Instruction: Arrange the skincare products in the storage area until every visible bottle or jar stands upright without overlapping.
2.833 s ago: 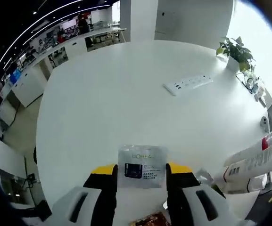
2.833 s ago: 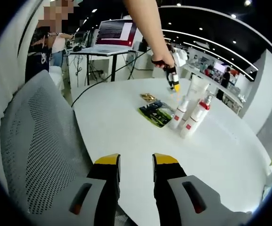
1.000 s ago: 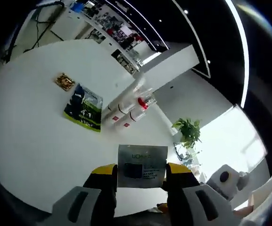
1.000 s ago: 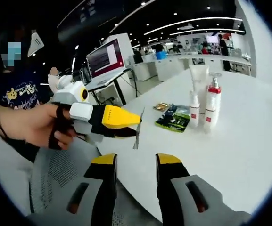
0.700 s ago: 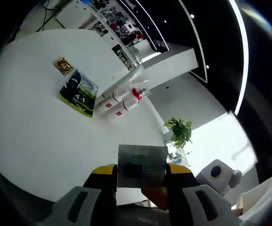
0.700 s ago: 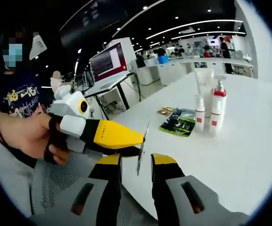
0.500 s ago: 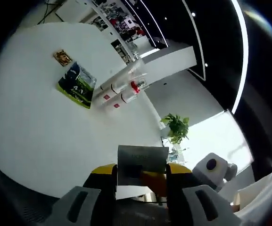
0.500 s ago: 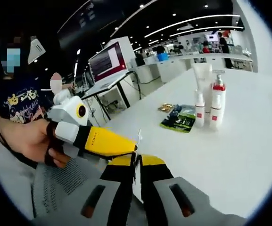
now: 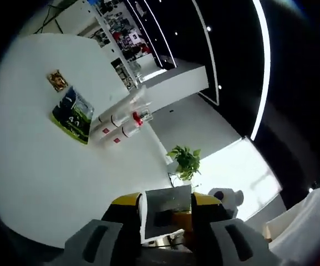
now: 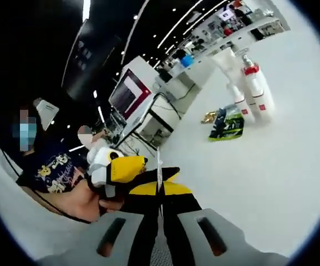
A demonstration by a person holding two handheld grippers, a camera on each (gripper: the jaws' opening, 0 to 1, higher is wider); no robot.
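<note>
White table (image 9: 32, 166): three upright bottles (image 9: 118, 119), two sachets (image 9: 71, 113).

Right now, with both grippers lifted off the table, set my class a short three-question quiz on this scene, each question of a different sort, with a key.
1. True or false: the right gripper is shut on the sachet.
2. Multiple choice: beside the green packet on the white table stand
A. upright bottles
B. stacked bowls
C. folded towels
3. Fill in: in the left gripper view, the left gripper has the ______ between its jaws.

Key: 1 true; 2 A, the bottles; 3 sachet.
</note>
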